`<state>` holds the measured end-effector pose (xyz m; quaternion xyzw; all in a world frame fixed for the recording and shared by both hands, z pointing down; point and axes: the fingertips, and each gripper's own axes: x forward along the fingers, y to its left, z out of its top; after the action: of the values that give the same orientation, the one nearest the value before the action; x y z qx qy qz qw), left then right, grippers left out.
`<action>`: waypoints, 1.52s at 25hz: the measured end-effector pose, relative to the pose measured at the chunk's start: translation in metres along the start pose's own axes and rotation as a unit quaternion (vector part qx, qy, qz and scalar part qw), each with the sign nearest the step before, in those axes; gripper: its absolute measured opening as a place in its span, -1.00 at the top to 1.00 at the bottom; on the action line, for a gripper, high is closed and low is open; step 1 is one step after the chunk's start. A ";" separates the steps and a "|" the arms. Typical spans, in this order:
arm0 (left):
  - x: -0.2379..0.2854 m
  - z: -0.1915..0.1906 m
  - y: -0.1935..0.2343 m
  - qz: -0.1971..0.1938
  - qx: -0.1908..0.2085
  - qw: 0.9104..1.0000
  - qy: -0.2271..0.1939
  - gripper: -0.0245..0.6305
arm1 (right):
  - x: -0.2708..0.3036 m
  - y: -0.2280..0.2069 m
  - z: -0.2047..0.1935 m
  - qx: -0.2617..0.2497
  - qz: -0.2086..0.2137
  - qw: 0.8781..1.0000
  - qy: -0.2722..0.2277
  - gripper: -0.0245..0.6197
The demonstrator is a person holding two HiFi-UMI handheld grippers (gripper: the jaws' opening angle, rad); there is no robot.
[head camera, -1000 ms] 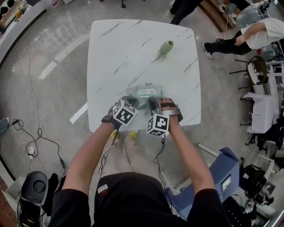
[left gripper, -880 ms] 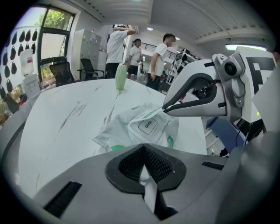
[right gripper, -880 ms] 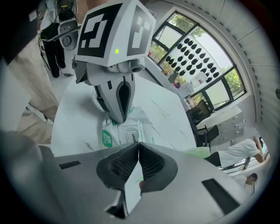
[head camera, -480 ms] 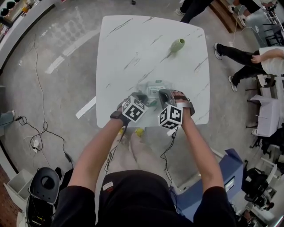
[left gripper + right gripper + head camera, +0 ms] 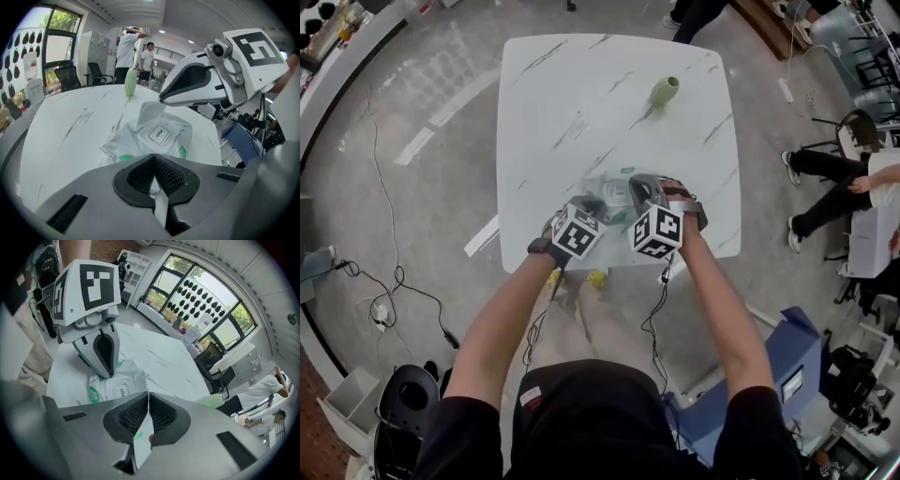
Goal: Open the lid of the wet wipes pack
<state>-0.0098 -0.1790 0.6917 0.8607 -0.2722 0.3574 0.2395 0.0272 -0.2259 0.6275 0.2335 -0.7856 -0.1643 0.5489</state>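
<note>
Pack [image 5: 131, 140] appeared soft, light; left hand-held gripper [image 5: 154, 187] and right hand-held gripper [image 5: 146, 420] were clamped on its film edges; flat lid [image 5: 159, 134] probably best peeled by its edge.

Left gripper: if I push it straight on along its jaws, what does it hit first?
The wet wipes pack itself: the left gripper is shut on its near edge, and its lid marked OPEN lies directly ahead. The right gripper looks above that line.

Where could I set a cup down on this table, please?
The far left of the table, from the green bottle to the left edge, is bare. The near edge is crowded: left gripper and right gripper grip the wipes pack.
</note>
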 end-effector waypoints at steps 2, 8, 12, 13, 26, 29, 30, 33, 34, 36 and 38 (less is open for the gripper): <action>0.000 0.001 0.000 0.000 0.000 1.000 0.000 0.87 | 0.001 -0.005 -0.001 0.010 0.004 1.000 -0.008 0.89; -0.002 0.001 0.001 -0.001 -0.001 1.000 0.001 0.87 | 0.009 -0.016 0.001 -0.001 0.009 1.000 -0.018 0.88; -0.002 0.003 0.000 -0.003 -0.001 1.000 -0.002 0.87 | 0.016 -0.024 0.002 -0.003 0.019 1.000 -0.020 0.87; -0.002 0.003 0.000 -0.003 0.000 1.000 -0.003 0.87 | 0.018 -0.025 0.001 -0.002 0.021 1.000 -0.022 0.87; -0.004 0.005 -0.002 -0.015 0.000 1.000 -0.010 0.87 | 0.036 -0.041 -0.002 0.100 0.095 0.985 -0.107 0.86; -0.004 0.005 -0.004 -0.017 0.001 1.000 -0.010 0.87 | 0.042 -0.044 -0.005 0.150 0.124 0.973 -0.124 0.87; -0.004 0.005 -0.004 -0.017 0.001 1.000 -0.010 0.87 | 0.046 -0.043 -0.007 0.166 0.134 0.969 -0.127 0.88; -0.004 0.007 -0.003 -0.017 0.002 1.000 -0.012 0.87 | 0.056 -0.041 -0.015 0.203 0.162 0.957 -0.126 0.92; -0.004 0.007 -0.003 -0.017 0.001 1.000 -0.012 0.87 | 0.059 -0.040 -0.017 0.212 0.170 0.954 -0.126 0.92; -0.004 0.007 -0.003 -0.017 0.000 1.000 -0.011 0.87 | 0.063 -0.037 -0.020 0.228 0.183 0.948 -0.129 0.92; -0.004 0.006 -0.004 -0.016 -0.003 1.000 -0.012 0.87 | 0.067 -0.034 -0.021 0.236 0.197 0.943 -0.129 0.92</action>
<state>-0.0068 -0.1786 0.6839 0.8684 -0.2619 0.3428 0.2445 0.0342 -0.2905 0.6700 0.1738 -0.8962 0.1088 0.3934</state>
